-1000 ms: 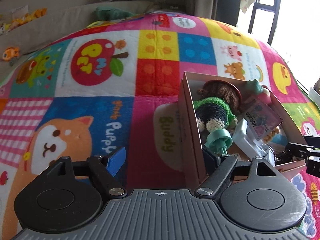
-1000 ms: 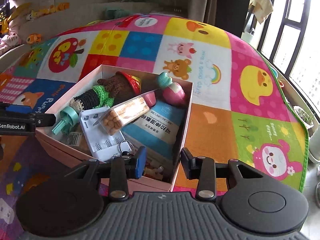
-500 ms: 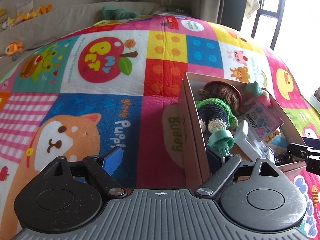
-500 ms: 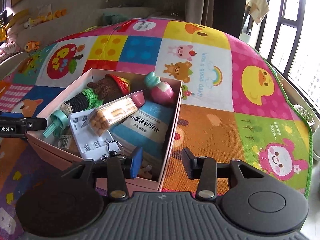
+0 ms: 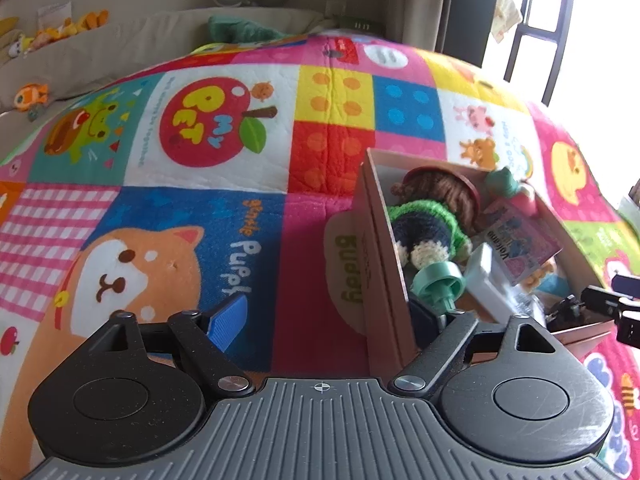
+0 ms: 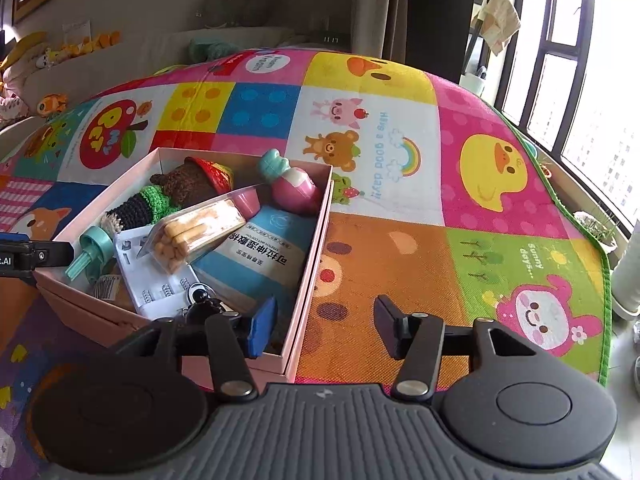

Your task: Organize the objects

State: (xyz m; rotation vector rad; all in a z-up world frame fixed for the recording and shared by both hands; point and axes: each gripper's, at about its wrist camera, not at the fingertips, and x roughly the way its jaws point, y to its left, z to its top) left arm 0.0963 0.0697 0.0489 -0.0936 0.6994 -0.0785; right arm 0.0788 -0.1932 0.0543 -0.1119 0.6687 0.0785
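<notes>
With both sets of jaws spread apart and straddling opposite walls of the crammed pink box [image 6: 308, 240] at centre-left of the right wrist view, the left gripper [image 5: 324, 320] or right gripper [image 6: 322, 326] could tip it, spilling the snack pack [image 6: 200, 236] perched on top.

One open pink cardboard box [image 6: 310, 240] is recorded on one multicoloured patchwork play mat [image 6: 400, 248]. Counted inside the box: one brown and green crocheted doll [image 6: 168, 192], one clear packet of biscuit sticks [image 6: 196, 232], one pink and teal radish-shaped toy [image 6: 292, 188], one blue and white cotton-pad packet [image 6: 260, 264], one teal plastic cap [image 6: 90, 248], and one white battery holder [image 6: 156, 284].
</notes>
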